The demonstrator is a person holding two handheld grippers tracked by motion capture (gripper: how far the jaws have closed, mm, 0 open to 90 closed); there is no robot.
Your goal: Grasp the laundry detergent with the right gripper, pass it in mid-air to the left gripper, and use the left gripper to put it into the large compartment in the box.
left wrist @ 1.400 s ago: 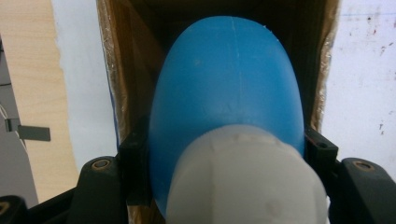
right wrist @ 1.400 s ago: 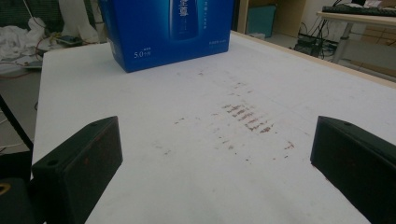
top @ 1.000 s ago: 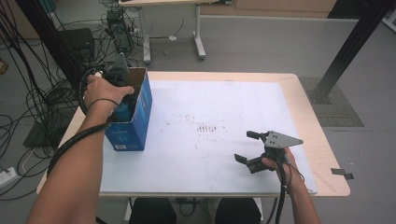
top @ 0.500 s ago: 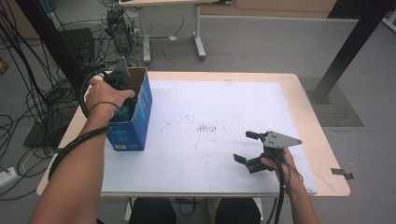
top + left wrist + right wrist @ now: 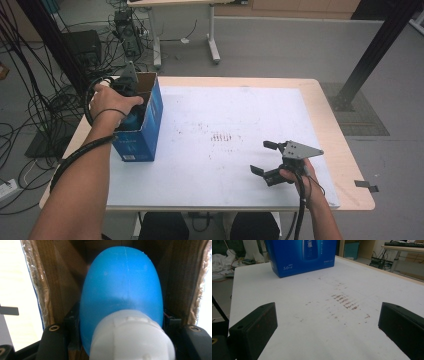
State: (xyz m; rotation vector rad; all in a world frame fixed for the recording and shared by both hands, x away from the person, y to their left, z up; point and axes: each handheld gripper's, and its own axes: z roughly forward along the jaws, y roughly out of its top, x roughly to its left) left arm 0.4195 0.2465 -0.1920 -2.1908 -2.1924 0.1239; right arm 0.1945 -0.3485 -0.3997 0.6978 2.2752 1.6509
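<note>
- Two tongs are recorded, one in each of the person's hands, at a white surface (image 5: 240, 125) with a wooden border.
- Nearest, the right tongs (image 5: 264, 158) are seen in the high view at the near right of the surface, held low over it, jaws spread wide and nothing between them; in the right gripper view bare, stained surface is seen between the two black jaws.
- Farther off, at the left edge, an open blue carton (image 5: 142, 125) is stood upright, well apart from the right tongs.
- The left tongs (image 5: 129, 92) are lowered into the carton's open top and are clenched on a blue bottle (image 5: 122, 287) with a white cap (image 5: 131, 337); the jaws are pressed to its flanks just above the cap.
- The bottle is located inside the carton, between its brown inner walls.
- Risk noted: the grip is taken on a smooth, rounded shoulder, so a slip is judged possible if the bottle is raised.
- Risk noted: the fit is close; the carton could be dragged up or tipped with the bottle, as it is not steadied by the right tongs.
</note>
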